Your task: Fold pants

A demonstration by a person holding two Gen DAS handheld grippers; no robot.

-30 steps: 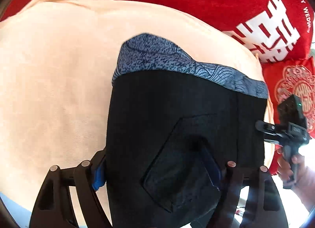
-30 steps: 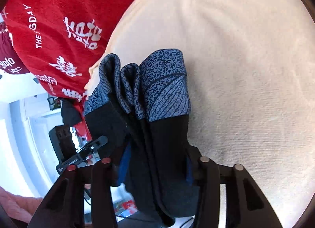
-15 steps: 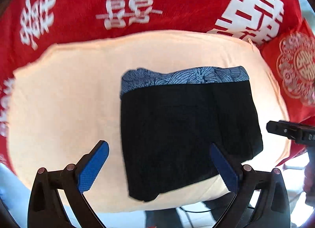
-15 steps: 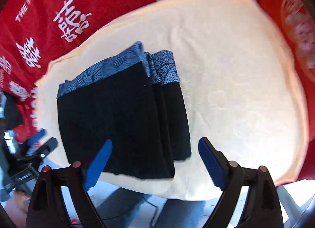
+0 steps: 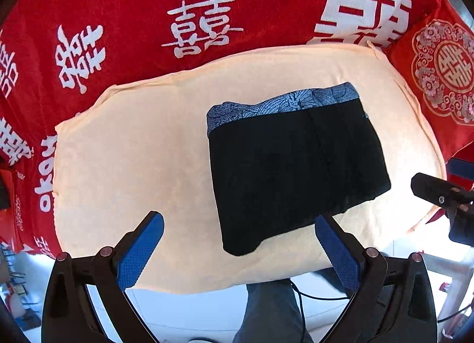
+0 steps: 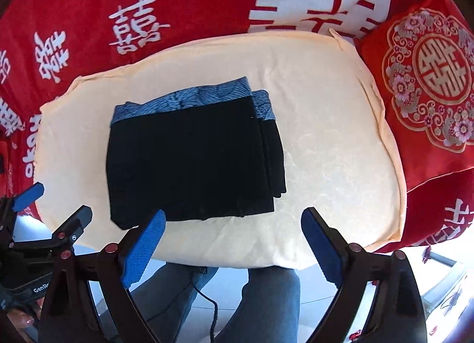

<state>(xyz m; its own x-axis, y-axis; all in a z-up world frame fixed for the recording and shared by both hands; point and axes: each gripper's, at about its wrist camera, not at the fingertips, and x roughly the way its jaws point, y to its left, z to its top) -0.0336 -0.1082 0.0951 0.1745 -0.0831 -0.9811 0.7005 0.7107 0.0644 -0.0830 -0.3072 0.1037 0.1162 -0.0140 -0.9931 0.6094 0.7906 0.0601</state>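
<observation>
Pants (image 5: 296,171): black, matte cloth folded into a thick, roughly rectangular stack; layered edges show along one side in the right wrist view; they lie flat on the cream cloth, right of its middle in the left wrist view.
Waistband (image 6: 189,100): blue-grey, printed with fine wavy lines, on the far edge of the stack.
Cream cloth (image 5: 133,150): soft, faintly napped, rounded outline, spread over the red blanket.
Red blanket (image 5: 148,2): plush, with large white characters.
Cushion (image 6: 429,82): red, probably satin, with a gold floral medallion.
Left gripper (image 5: 238,232): black arms, blue dimpled pads, spread wide, gripping nothing.
Right gripper (image 6: 232,229): same build, spread wide, gripping nothing.
</observation>
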